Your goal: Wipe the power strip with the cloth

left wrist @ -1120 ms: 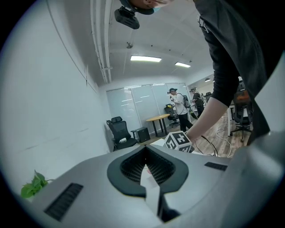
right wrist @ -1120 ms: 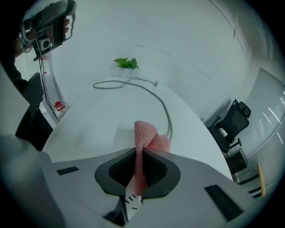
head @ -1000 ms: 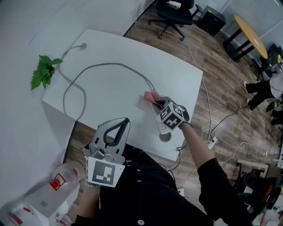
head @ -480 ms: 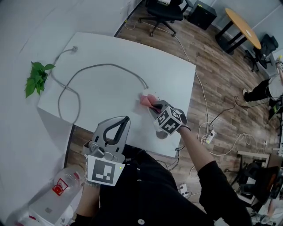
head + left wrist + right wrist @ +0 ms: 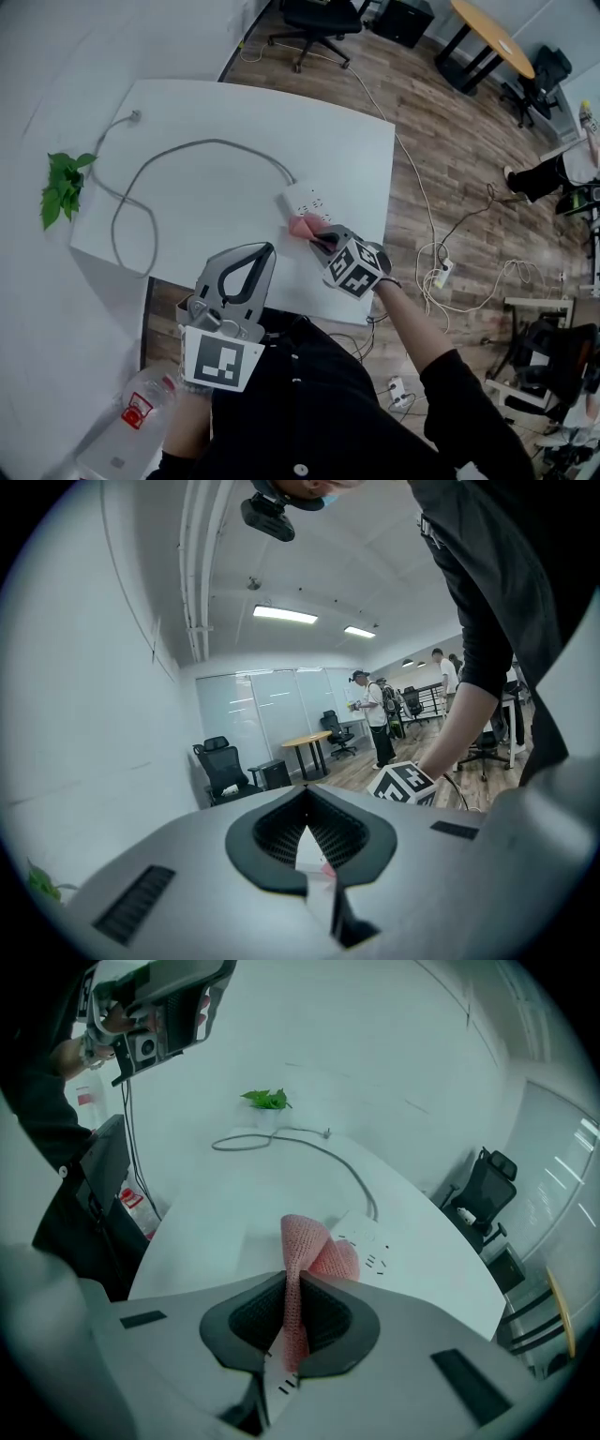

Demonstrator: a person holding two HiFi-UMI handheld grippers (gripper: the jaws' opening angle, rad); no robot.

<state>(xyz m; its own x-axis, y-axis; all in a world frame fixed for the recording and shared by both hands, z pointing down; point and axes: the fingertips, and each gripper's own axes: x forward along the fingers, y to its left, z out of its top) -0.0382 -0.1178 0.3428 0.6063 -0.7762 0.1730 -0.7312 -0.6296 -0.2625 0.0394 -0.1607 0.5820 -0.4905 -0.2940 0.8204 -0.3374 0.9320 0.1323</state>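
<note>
A white power strip [image 5: 307, 200] lies on the white table [image 5: 216, 122], near its front edge, with a grey cable [image 5: 187, 148] looping off to the left. My right gripper [image 5: 320, 240] is shut on a pink cloth [image 5: 301, 225], which rests on the strip's near end. In the right gripper view the pink cloth [image 5: 298, 1274] stands folded between the jaws, the power strip [image 5: 373, 1241] just beyond it. My left gripper [image 5: 265, 252] is shut on nothing, held off the table's front edge by the person's body, tilted up at the room [image 5: 307, 794].
A green plant [image 5: 60, 187] hangs at the table's left edge. A plastic bottle [image 5: 141, 411] lies on the floor at lower left. Behind the table stand an office chair [image 5: 314, 14] and a round wooden table [image 5: 492, 37]. Cables and a second power strip [image 5: 441, 274] lie on the floor at right.
My right gripper has drawn the cloth along the strip from its cable end toward the table's front edge, uncovering the sockets. The left gripper has kept its place.
</note>
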